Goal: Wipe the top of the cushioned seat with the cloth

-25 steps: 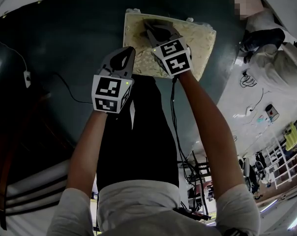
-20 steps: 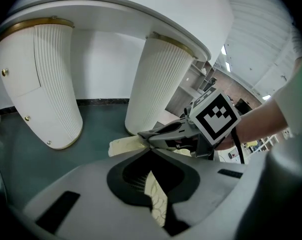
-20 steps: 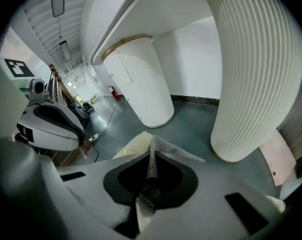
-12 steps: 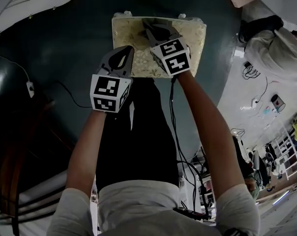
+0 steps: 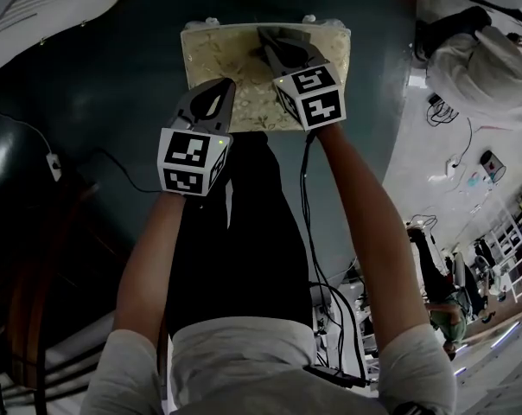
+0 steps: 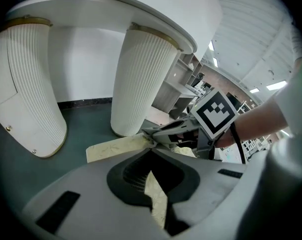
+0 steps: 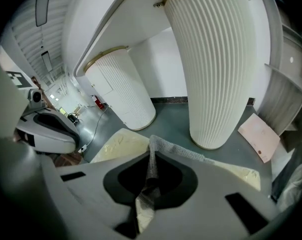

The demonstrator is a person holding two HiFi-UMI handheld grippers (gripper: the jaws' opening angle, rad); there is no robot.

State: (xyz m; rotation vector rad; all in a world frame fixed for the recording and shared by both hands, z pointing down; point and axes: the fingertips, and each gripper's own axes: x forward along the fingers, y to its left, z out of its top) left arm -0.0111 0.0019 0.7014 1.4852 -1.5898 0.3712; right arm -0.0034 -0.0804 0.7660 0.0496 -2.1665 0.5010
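Head view: the cushioned seat [image 5: 235, 59], cream with a faint pattern, stands on a dark green floor [image 5: 114, 76] directly ahead of the person. Both bare forearms reach toward it. The right claw [image 5: 274, 40] lies over the far middle of the seat top. The left claw [image 5: 216, 93] points at the seat's near edge, its marker cube lower and left of the right one. A black cable [image 5: 114, 150] trails across the floor at left. A person in pale clothing [image 5: 481, 67] is at the upper right, on lighter flooring.

Left gripper view: the left claw is clenched, its two halves meeting at the tip with nothing caught there; a thin slit between them shows cream seat fabric below. Just beyond the tip, the right claw crosses from the right above the seat top. A white fluted pillar [image 6: 146, 84] rises from the floor behind the seat beneath a white table top [image 6: 116, 4], with a second pillar at left.

Right gripper view: the right claw is clamped on the cloth [image 7: 183, 153], a pale netted fabric. One strand is pinched down the seam between the halves, while the rest spreads to the right over the seat. The cream top shows on both sides of the tip. The left claw sits at the frame's left edge.
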